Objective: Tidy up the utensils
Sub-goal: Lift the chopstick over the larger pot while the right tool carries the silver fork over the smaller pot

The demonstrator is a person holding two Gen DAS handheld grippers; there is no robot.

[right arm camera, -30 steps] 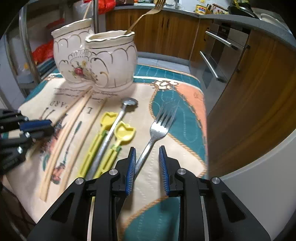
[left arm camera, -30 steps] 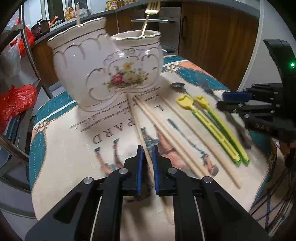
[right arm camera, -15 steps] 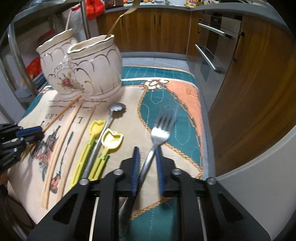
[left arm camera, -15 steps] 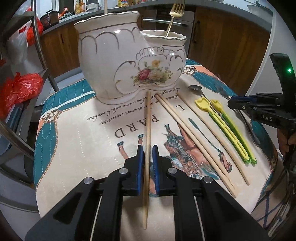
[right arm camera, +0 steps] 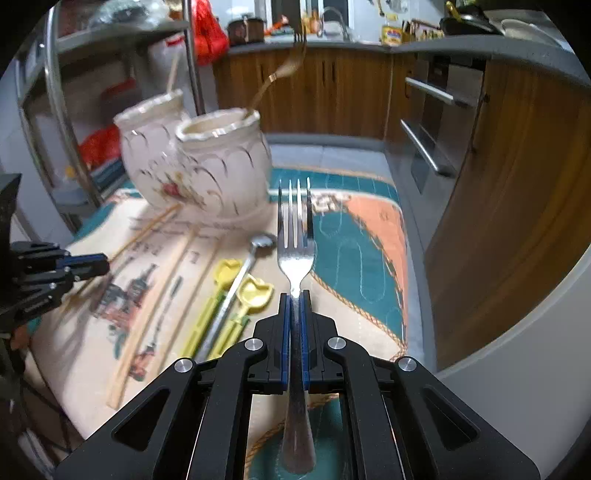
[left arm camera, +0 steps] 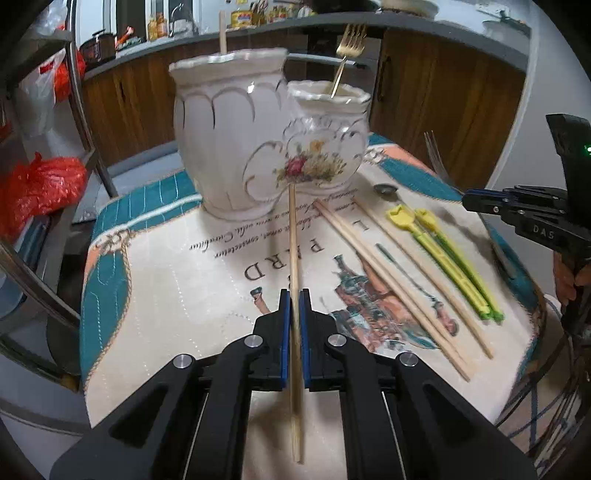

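My left gripper [left arm camera: 294, 295] is shut on a wooden chopstick [left arm camera: 293, 240] and holds it above the cloth, tip towards the white double holder [left arm camera: 236, 147]. My right gripper [right arm camera: 294, 295] is shut on a steel fork [right arm camera: 295, 236], lifted off the cloth with tines pointing forward. The holder [right arm camera: 207, 170] has a gold fork [left arm camera: 349, 44] in its smaller pot and a wooden stick [left arm camera: 222, 31] in the taller one. Three chopsticks [left arm camera: 388, 280], two yellow-green utensils [left arm camera: 443, 258] and a steel spoon [right arm camera: 243, 266] lie on the cloth.
A printed cloth [left arm camera: 177, 280] covers the small table. A metal rack [left arm camera: 33, 258] with red bags [left arm camera: 37, 184] stands at the left. Wooden cabinets [right arm camera: 517, 184] and an oven [right arm camera: 436, 122] are close on the right.
My right gripper closed on the fork and lifted it off the cloth. My left gripper raised the chopstick from the cloth and both moved towards the holder.
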